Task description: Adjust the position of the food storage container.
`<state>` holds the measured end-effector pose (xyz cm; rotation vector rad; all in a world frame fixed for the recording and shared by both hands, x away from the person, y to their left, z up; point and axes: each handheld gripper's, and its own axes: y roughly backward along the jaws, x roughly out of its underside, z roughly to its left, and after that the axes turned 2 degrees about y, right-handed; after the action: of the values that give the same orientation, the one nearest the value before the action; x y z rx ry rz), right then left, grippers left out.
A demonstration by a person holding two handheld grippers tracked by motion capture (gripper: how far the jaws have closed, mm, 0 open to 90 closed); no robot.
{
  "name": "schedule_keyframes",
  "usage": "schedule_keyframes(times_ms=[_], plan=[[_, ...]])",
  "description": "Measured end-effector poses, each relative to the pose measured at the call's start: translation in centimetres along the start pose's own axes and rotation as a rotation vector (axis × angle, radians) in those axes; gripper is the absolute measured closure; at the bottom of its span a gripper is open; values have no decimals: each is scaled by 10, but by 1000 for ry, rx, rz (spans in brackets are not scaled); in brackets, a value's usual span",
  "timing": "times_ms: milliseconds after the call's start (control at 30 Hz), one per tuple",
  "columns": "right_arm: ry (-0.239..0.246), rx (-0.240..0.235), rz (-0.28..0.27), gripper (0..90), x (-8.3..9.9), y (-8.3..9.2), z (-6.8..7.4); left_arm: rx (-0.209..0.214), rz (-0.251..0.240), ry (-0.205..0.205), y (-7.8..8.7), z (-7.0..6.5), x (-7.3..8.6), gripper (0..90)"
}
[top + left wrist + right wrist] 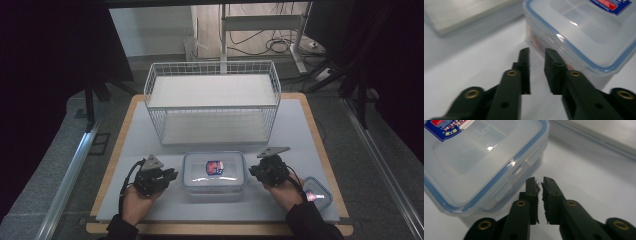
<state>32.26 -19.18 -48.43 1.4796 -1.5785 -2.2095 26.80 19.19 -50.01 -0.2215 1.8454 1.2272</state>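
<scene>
Two grippers flank a clear lidded box (214, 171) on the table (300, 130). Left gripper (537, 53) is slightly open beside its side, gripping nothing. Right gripper (538, 182) is barely parted, also gripping nothing.

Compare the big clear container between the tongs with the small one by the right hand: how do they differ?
The large container sits at the table's middle in front of the wire basket; the small container lies near the right edge, behind the right hand. The large one is much wider and longer. The large one has a set of tongs at each end; the small one has none aimed at it. Both are clear, lidded, blue-trimmed, with a red-and-blue label.
</scene>
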Motion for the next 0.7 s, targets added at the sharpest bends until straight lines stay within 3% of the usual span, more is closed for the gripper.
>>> schedule_keyframes(times_ms=[167, 333, 567, 700], plan=[[30, 5, -55, 668, 6, 14, -5, -53, -12, -10, 9, 3, 5, 576], [53, -1, -98, 532, 15, 22, -7, -75, -37, -21, 14, 3, 14, 384], [49, -14, -152, 311, 21, 28, -9, -58, -42, -13, 15, 1, 23, 181], [47, -9, -134, 240, 27, 27, -10, -59, -17, -10, 13, 2, 25, 105]])
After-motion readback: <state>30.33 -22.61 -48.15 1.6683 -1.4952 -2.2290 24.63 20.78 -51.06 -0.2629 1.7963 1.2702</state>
